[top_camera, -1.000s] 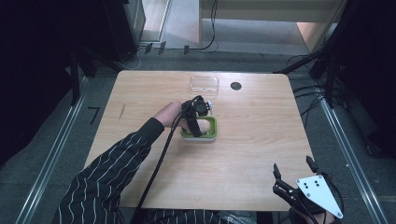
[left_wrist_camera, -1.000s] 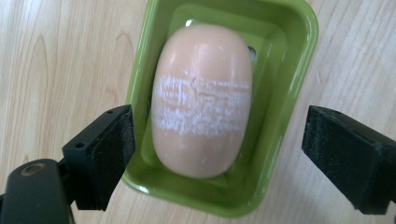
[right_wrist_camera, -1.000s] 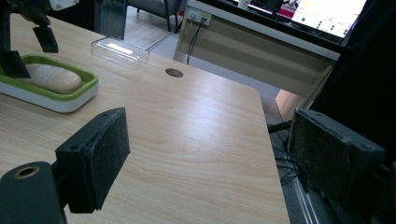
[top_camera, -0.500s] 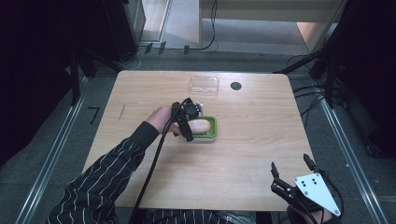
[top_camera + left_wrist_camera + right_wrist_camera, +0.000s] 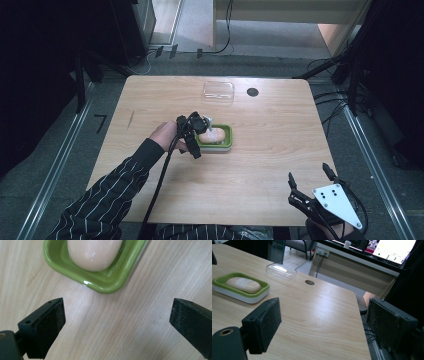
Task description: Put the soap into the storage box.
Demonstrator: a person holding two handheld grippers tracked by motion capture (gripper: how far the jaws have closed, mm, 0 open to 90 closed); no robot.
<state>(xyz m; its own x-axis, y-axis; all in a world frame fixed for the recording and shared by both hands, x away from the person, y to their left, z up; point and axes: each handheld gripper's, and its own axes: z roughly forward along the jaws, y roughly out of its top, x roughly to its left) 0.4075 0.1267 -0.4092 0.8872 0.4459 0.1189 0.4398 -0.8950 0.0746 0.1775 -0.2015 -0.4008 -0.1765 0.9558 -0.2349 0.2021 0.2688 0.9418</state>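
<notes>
Left gripper: jaws spread wide with nothing between them; they have just been opening. It hovers at the left edge of the dish.
Right gripper: released, jaws apart over the near right table corner, well apart from the dish.
Pale peach oval soap bar: lies in the green rectangular soap dish with a white base, just beyond the left gripper's jaws.
Writing: faint embossing on the soap bar, too blurred to read; a lit screen beyond the table, text illegible.
Cut off: dish and soap run off the top of the left gripper view.
Clear plastic lid: near the far edge of the light wooden table, beside a dark round hole.
</notes>
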